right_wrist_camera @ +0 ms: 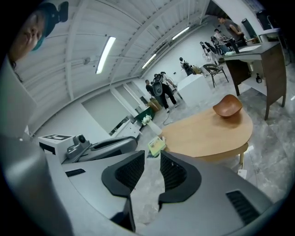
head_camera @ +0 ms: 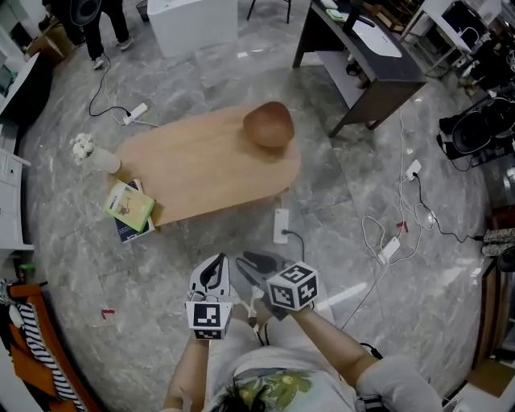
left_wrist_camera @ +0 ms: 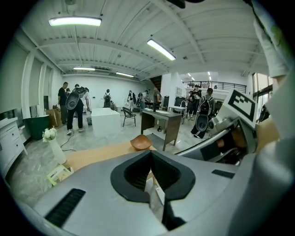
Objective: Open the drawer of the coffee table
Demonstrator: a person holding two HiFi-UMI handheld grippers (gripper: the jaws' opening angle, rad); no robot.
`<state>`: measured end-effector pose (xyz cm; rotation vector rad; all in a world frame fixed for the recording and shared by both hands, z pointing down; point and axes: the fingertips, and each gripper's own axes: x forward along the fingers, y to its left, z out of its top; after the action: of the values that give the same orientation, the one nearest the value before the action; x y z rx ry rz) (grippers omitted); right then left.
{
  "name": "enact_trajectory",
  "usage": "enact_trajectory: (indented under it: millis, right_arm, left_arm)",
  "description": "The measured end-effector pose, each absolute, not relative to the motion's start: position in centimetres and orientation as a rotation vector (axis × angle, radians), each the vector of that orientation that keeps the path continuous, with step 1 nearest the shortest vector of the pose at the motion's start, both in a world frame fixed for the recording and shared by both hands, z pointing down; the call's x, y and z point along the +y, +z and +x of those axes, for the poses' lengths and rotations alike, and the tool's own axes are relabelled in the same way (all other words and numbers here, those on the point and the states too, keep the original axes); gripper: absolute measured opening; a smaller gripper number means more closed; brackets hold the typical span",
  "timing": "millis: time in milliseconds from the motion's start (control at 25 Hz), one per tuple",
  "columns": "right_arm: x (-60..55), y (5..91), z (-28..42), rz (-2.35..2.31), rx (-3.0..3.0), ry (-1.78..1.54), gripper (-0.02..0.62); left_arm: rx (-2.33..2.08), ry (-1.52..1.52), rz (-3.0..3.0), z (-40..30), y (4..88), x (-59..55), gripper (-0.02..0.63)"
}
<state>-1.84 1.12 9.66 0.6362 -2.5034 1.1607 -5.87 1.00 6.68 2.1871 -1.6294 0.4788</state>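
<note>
- Task not started, by my reading: both grippers are held close to the person's body, well apart from the coffee table [head_camera: 201, 169].
- Table stands on the grey floor ahead of the person, oval wooden top facing the head camera.
- Drawer: no front or handle shows in any view; cannot tell which side it is on. Nothing looks pulled out, so I judge it closed.
- Left gripper [head_camera: 214, 264]: jaws together, nothing between them.
- Right gripper [head_camera: 251, 264]: jaws apart by a small gap, nothing between them; only floor shows through.
- Left to do, as I judge it: approach the table, find the drawer, take hold, pull.
- Count on the table: one brown bowl [head_camera: 269, 125], near the far right end.
- Count at the left end: one vase [head_camera: 95, 156] with pale flowers; two books [head_camera: 129, 207], a green one lying on a dark one, overhanging the edge.
- Floor: at least three power strips with loose cables.
- Behind: one dark desk [head_camera: 362, 56], one white block [head_camera: 193, 24].
</note>
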Motion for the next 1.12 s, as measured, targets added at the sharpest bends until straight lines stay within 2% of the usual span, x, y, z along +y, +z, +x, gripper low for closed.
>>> enact_trajectory:
  millis: [1120]
  right_arm:
    - [-3.6, 22.2, -4.8, 0.882, -2.509, 1.269, 0.084]
  left_arm:
    - [-1.501, 0.426, 2.274, -8.8, 19.8, -3.5, 0.009]
